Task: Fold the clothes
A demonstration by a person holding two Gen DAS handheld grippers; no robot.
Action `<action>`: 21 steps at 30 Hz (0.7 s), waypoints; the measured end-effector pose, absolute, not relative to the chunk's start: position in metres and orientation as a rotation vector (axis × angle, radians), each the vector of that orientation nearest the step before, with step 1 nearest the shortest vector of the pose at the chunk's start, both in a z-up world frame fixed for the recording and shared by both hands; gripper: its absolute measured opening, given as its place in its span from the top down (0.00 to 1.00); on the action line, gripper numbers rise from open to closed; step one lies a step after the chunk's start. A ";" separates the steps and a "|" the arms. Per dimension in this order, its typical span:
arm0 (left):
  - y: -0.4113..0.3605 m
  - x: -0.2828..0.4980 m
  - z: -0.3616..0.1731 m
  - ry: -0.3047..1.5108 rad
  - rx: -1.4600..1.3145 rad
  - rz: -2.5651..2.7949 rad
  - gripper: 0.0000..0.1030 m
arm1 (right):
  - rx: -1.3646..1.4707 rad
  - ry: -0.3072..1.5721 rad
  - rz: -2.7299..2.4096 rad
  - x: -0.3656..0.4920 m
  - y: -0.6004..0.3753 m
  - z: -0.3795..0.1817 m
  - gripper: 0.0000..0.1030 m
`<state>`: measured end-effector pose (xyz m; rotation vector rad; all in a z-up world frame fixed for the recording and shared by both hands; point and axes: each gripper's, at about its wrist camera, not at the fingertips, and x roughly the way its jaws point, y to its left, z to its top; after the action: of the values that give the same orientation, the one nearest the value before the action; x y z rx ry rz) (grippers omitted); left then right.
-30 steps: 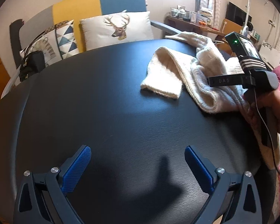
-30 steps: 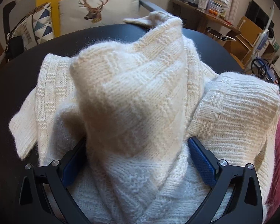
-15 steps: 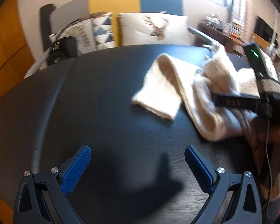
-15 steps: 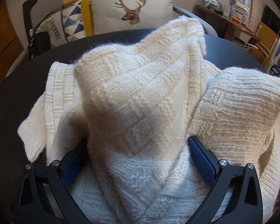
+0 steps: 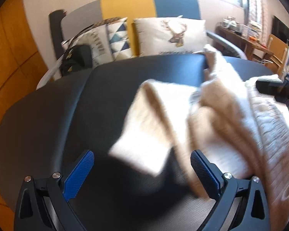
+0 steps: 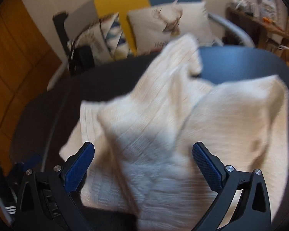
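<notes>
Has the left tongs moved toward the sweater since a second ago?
Yes. The left tongs have closed in on the cream sweater: its sleeve end now lies between the open pads, where only bare black table showed.

A black table (image 5: 109, 100) with a smooth, dark top fills the near scene. A cream knitted sweater (image 5: 212, 115) lies bunched on its right half, one sleeve end (image 5: 144, 134) stretching leftward onto the bare surface.

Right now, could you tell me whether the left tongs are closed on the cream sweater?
No, the left tongs stand wide open above the black table, with the cream sweater lying ahead, ungripped.
</notes>
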<state>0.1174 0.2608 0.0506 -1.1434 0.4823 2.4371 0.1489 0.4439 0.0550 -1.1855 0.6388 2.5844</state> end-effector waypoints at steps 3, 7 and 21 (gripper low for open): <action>0.297 0.126 0.044 0.555 -1.075 2.401 0.01 | -1.129 0.527 2.550 0.165 0.472 0.075 0.00; 0.345 0.136 0.015 0.775 -0.989 2.373 0.01 | -1.207 0.488 2.479 0.175 0.496 0.071 0.00; 0.337 0.114 -0.012 0.672 -1.049 2.271 0.00 | -1.630 0.334 2.475 0.112 0.466 0.003 0.23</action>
<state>0.1136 0.3366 -0.0124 -1.0493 0.6716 2.2711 0.1118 0.4662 0.0032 -1.6301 0.3338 2.4752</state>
